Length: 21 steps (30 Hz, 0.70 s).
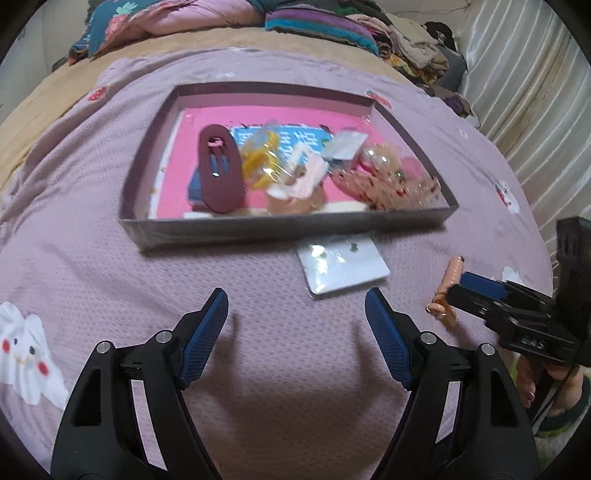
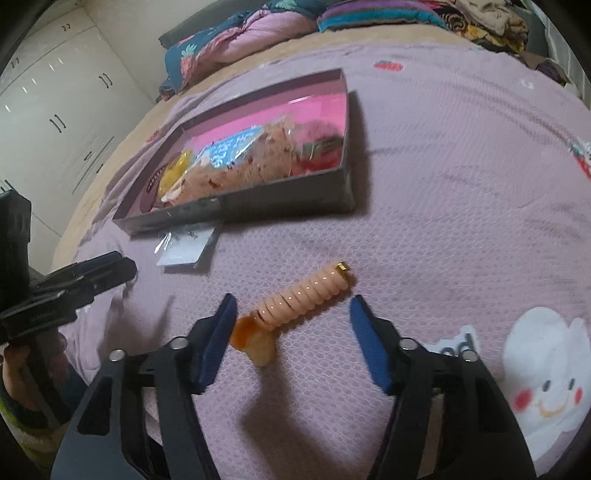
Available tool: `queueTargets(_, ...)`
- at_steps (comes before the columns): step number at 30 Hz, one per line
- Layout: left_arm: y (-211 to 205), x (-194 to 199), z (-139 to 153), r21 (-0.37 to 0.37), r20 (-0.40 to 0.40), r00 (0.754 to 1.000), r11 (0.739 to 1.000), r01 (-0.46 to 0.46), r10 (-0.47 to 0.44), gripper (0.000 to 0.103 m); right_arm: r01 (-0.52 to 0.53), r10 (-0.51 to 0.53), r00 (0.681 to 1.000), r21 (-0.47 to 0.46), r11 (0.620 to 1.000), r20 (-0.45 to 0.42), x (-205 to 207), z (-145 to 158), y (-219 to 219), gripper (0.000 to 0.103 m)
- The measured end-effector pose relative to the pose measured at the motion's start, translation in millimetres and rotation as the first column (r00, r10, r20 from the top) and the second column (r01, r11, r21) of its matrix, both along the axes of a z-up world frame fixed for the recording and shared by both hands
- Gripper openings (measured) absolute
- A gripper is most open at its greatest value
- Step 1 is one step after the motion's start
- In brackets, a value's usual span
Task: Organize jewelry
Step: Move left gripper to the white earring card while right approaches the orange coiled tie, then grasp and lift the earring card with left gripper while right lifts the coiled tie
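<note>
A grey box with a pink floor sits on the lilac bedspread and holds a maroon hair clip, yellow and pink hair pieces and bagged jewelry. A white earring card in plastic lies just in front of the box. A peach spiral hair tie lies on the bedspread between the fingers of my right gripper, which is open around it. My left gripper is open and empty, short of the card. The box also shows in the right wrist view, as does the card.
Folded quilts and piled clothes lie at the far edge of the bed. A curtain hangs at the right. White wardrobes stand at the left. White cartoon patches mark the bedspread.
</note>
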<state>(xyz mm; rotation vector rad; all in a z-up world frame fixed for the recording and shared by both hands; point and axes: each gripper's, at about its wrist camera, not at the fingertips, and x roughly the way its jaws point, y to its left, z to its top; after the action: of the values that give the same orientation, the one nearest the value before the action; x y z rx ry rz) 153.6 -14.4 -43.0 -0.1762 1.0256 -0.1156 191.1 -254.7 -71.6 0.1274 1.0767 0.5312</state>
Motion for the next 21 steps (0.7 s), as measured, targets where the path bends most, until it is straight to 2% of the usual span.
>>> queueTargets(4,-8.6,4.1,-4.5,-0.002,-0.011,1.0,1.0,0.01,-0.01,0.073,0.014,-0.014,1.0,-0.007,1.0,0.007,5.8,-5.5,5.2,0.046)
queueTargets(6,-13.3,7.9,-6.4,-0.014,-0.018,1.0,1.0,0.017,-0.017,0.073,0.023,-0.023,0.999,-0.008,1.0,0.022,8.1,-5.4,5.8,0.033)
queueTargets(7,-15.5,9.9,-6.9,-0.021,-0.018,1.0,1.0,0.02,-0.02,0.073,0.025,-0.024,0.999,-0.009,1.0,0.033,8.5,-4.2,5.5,0.031)
queueTargets(10,-24.9,18.5,-9.0,-0.055,-0.027,0.999,0.998,0.032,-0.033,0.076,0.03,-0.029,0.998,-0.006,1.0,0.06,10.4,0.6,2.5,0.026)
queueTargets(13,-35.0,28.6,-12.9,-0.053,-0.033,0.999,0.998,0.032,-0.033,0.077,0.045,-0.044,0.995,-0.008,0.999,0.092,9.4,7.0,-4.8,0.026)
queueTargets(17,-47.8,40.5,-22.2,0.003,-0.047,0.999,1.0,0.015,-0.015,0.077,0.057,-0.057,0.992,0.001,0.998,0.115,8.7,14.8,-15.6,0.026)
queueTargets(19,-51.8,43.4,-25.7,0.059,-0.048,0.999,0.998,0.009,-0.006,0.059,0.064,-0.065,0.989,0.006,0.998,0.13,7.6,20.5,-20.7,0.026)
queueTargets(21,-51.9,43.3,-26.5,0.062,-0.05,0.999,0.998,0.01,-0.007,0.059,0.066,-0.067,0.987,0.012,0.998,0.143,5.7,25.7,-23.6,0.026)
